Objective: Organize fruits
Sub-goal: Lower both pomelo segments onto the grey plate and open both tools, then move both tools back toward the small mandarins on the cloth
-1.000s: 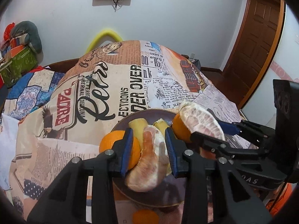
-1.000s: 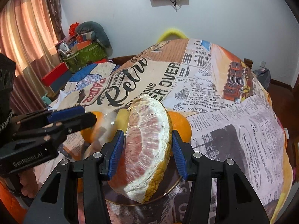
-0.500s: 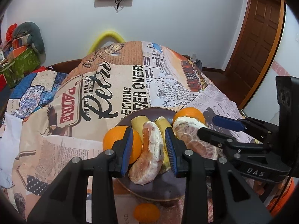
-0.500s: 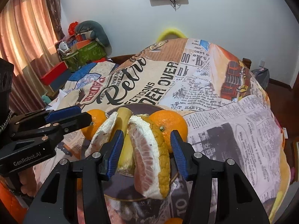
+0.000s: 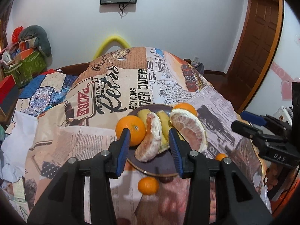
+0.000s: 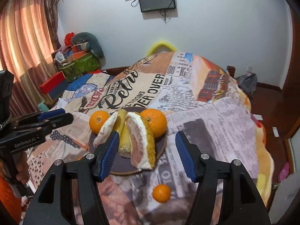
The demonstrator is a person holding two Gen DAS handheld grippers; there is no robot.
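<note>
A dark plate [image 5: 165,170] on the printed cloth holds two oranges [image 5: 130,129] [image 5: 184,107], bananas [image 5: 163,121] and two pomelo wedges. My left gripper [image 5: 149,130] hangs just before the left wedge [image 5: 150,142]; its jaws are opening and its pads are clear of the fruit. The right gripper [image 6: 147,132] hovers in front of the right wedge [image 6: 142,140], jaws opening, nothing pressed between them. Each gripper also shows at the edge of the other's view: the right gripper [image 5: 238,120] and the left gripper [image 6: 67,114].
A small mandarin [image 5: 148,185] lies on the cloth in front of the plate, and another small one [image 5: 220,156] lies to its right. The covered table [image 6: 215,112] drops away at the right. Boxes and a green bag [image 6: 82,63] stand at the back left.
Both grippers set their pomelo wedges on the plate and let go. They have drawn back and upward, and their jaws stand wider than before.
</note>
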